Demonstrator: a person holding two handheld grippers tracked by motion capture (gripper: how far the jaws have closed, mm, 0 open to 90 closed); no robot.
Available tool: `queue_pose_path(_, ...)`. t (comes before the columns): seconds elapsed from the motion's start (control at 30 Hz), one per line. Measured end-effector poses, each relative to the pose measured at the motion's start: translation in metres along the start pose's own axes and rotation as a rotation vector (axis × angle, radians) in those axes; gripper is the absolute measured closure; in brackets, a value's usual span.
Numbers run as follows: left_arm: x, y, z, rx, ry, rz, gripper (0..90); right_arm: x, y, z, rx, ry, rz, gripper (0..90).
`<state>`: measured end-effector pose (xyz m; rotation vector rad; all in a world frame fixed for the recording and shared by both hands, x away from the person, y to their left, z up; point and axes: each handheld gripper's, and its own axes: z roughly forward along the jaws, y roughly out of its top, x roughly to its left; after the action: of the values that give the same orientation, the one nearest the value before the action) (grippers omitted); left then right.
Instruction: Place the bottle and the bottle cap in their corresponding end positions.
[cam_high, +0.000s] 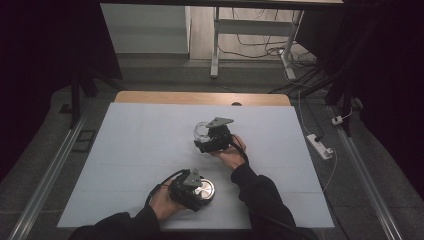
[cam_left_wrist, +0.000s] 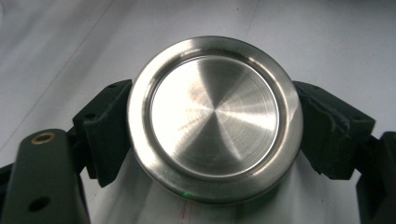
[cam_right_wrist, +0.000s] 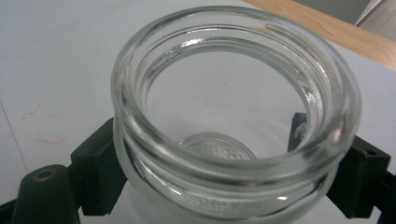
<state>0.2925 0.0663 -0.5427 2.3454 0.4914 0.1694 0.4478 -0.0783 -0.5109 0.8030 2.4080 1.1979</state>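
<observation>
Left gripper (cam_high: 200, 192): fingers (cam_left_wrist: 105, 130) clamped on the steel lid (cam_left_wrist: 215, 119), one pad on each side of its rim. Lid sits flat between them, brushed face up, low over the white table (cam_high: 140, 150) near my edge of it. In the left gripper view the lid spans the whole gap between the fingers, rim touching both pads.

Right gripper (cam_high: 209, 136): fingers (cam_right_wrist: 100, 163) closed on the glass jar (cam_right_wrist: 233, 116), gripping the body just below the threaded neck, left and right side. Jar upright, mouth open and facing up, embossed base visible through the glass. It stands around the middle of the table, further from me than the lid; can't tell whether the base touches the surface.

Lid and jar are well apart, lid nearer me and to the left, jar ahead and slightly right. Wooden table edge (cam_right_wrist: 327, 28) shows beyond the jar.
</observation>
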Motion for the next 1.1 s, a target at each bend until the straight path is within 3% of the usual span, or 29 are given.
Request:
queue_pose_path(0.33, 0.001, 0.000, 0.000, 0.007, -0.005, -0.002, 17.4, -0.001, 0.002, -0.001, 0.035, 0.007, 0.015, 14.0)
queue_pose_path(0.63, 0.001, 0.001, 0.001, 0.020, -0.017, 0.006, 9.2, -0.002, 0.005, -0.003, 0.042, 0.041, 0.035, 3.7)
queue_pose_path(0.97, 0.005, -0.001, -0.005, -0.025, -0.035, -0.039, 1.8, -0.002, 0.006, -0.007, 0.049, 0.044, 0.045, 0.0)
queue_pose_path(1.1, 0.008, -0.002, -0.010, -0.045, -0.048, -0.054, 0.1, 0.001, 0.008, -0.010, 0.053, 0.029, 0.016, 0.0)
